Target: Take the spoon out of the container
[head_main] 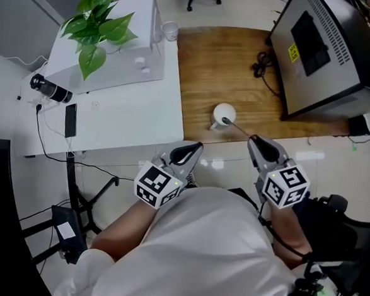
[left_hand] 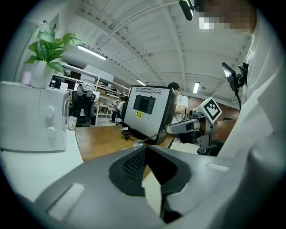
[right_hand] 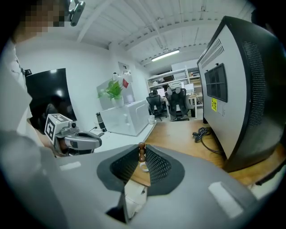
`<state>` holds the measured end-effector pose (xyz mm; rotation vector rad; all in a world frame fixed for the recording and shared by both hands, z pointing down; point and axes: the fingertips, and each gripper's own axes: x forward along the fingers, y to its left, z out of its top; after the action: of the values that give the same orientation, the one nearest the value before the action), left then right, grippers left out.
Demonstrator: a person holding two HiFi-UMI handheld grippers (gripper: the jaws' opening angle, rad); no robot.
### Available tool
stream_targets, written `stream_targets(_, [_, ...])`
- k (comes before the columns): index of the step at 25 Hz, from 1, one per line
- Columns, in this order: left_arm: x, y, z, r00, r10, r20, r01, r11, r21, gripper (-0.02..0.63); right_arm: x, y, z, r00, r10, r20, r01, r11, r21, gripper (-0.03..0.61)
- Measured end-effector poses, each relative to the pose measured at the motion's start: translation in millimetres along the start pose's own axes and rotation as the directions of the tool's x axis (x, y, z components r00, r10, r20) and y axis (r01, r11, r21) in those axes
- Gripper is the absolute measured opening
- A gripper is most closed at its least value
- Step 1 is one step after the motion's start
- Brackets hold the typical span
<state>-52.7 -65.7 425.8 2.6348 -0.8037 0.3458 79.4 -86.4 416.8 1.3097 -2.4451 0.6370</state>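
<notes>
A white cup [head_main: 223,114] stands on the wooden table [head_main: 222,71]. A thin metal spoon [head_main: 238,129] slants up from the cup's rim toward me; whether its bowl is still inside the cup I cannot tell. My right gripper [head_main: 254,139] is shut on the spoon's brown beaded handle [right_hand: 141,152]. In the left gripper view the spoon [left_hand: 153,136] juts out from the right gripper [left_hand: 187,126]. My left gripper [head_main: 194,148] hovers left of the cup near the table's front edge, its jaws shut with nothing between them.
A large grey machine [head_main: 324,53] fills the right end of the wooden table, with a black cable [head_main: 263,64] beside it. To the left is a white table with a white box [head_main: 116,44], a plant [head_main: 96,24], a phone [head_main: 71,120] and a paper cup [head_main: 170,30].
</notes>
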Motion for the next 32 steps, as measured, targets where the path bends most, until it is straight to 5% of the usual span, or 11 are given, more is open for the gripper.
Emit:
stream_targets(8, [1,-46,-1,0.987,0.143,0.073,-0.139,0.989,-0.056,0.005,-59,-1,-5,0.995,0.097,0.015,-0.095,0.992,-0.088,0.054])
stream_targets(22, [-5,-162,-52,0.969,0.238,0.064,-0.233,0.969,-0.08,0.005,-165,-4,-62,0.986,0.165,0.034,-0.159,0.977,-0.142,0.054])
stream_targets(32, [-14,-180,-55,0.983,0.178,0.042,-0.175,0.983,-0.064,0.005,-181,15,-64,0.987,0.148,0.054,-0.14,0.981,-0.136,0.054])
